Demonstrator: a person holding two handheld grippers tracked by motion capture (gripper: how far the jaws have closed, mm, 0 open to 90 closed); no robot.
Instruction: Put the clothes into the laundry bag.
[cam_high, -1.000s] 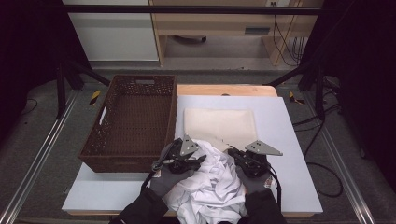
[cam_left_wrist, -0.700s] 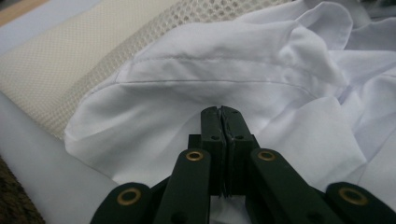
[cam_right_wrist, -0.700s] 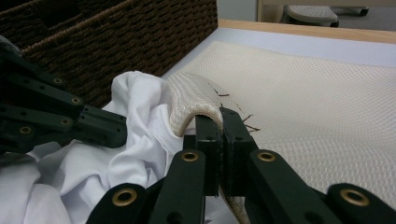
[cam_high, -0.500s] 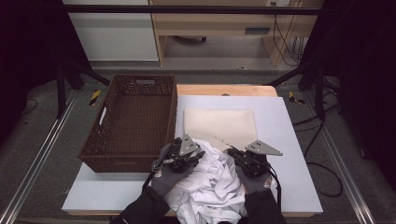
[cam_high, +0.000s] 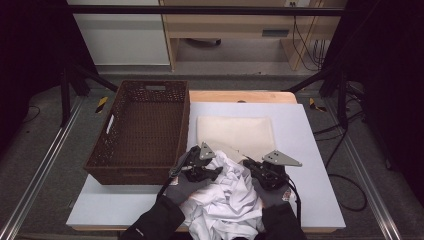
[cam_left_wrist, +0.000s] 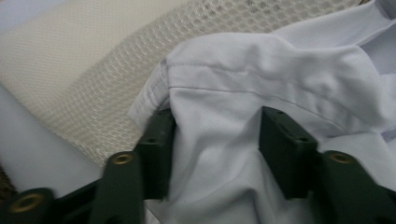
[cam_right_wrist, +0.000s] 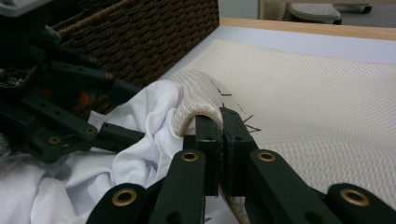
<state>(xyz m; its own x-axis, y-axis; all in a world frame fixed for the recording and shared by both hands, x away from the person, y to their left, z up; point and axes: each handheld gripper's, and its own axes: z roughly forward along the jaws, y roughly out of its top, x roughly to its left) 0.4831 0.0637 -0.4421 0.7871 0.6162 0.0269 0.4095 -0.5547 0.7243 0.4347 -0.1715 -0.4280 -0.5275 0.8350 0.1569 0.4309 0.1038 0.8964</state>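
Your right tool (cam_right_wrist: 222, 121) was shut tight on the folded lip of the cream mesh bag (cam_right_wrist: 327, 107), lifting that edge into a small arch just beside the white shirt (cam_high: 225, 200). The rest of the bag lay flat on the tabletop (cam_high: 310, 150). The shirt sat crumpled at the near edge of the tabletop, between your two hands and touching the bag's near edge.

Your left tool (cam_left_wrist: 217, 126) had just been opening. Its jaws stood apart with a seamed fold of the shirt bulging between them, straddled rather than pinched.

The main risk, as I judge it, was on that left side. With the jaws that loose, any pull toward the bag would likely have left the fold behind, or dragged only one thin layer while the bulk stayed heaped. A bite taken at the hem could also have caught the mesh lying right under it, so that shirt and bag moved as one.

On the right, loose threads showed at the pinched lip. A hard tug there might have frayed it, or the lip might have slipped out and let the mouth fall shut. Much of the shirt hung near the tabletop's front edge, so a careless sweep could have sent it over. The wicker basket (cam_high: 142, 130) stood close on the left, where your left tool's cable might have snagged.

No brand or writing could be read on the shirt, bag or basket. A pale tag (cam_high: 109, 124) on the basket's left wall was too small to make out.
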